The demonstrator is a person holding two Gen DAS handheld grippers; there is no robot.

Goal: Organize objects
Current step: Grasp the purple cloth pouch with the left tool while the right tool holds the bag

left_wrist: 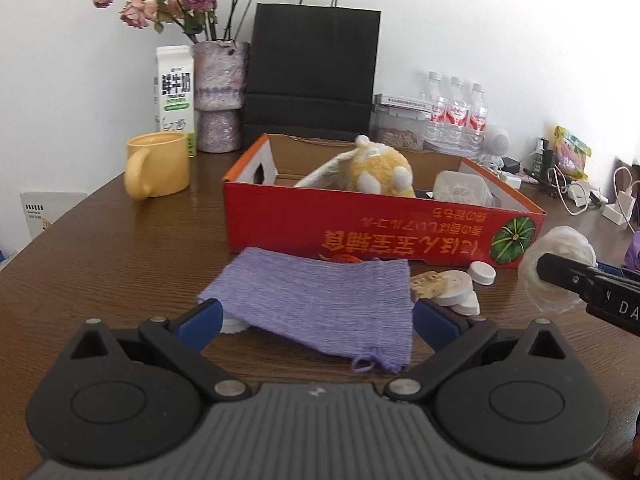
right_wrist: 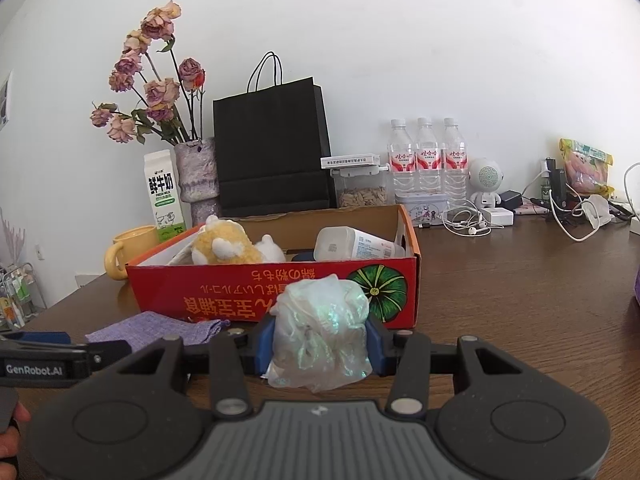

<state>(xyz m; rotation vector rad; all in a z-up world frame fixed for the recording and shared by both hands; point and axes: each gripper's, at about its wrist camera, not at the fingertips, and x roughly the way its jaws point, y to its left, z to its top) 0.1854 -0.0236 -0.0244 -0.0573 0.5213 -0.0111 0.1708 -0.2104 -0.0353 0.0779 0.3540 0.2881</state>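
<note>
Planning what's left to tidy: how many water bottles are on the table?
3. The water bottles stand side by side at the back by the wall: left, middle, right, beside the clear container. None seem hidden.

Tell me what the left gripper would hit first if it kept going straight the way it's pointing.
Most likely the purple cloth, which lies flat on the table between the open jaws of the left gripper. Just beyond it stands the red box, though depth is hard to judge.
</note>
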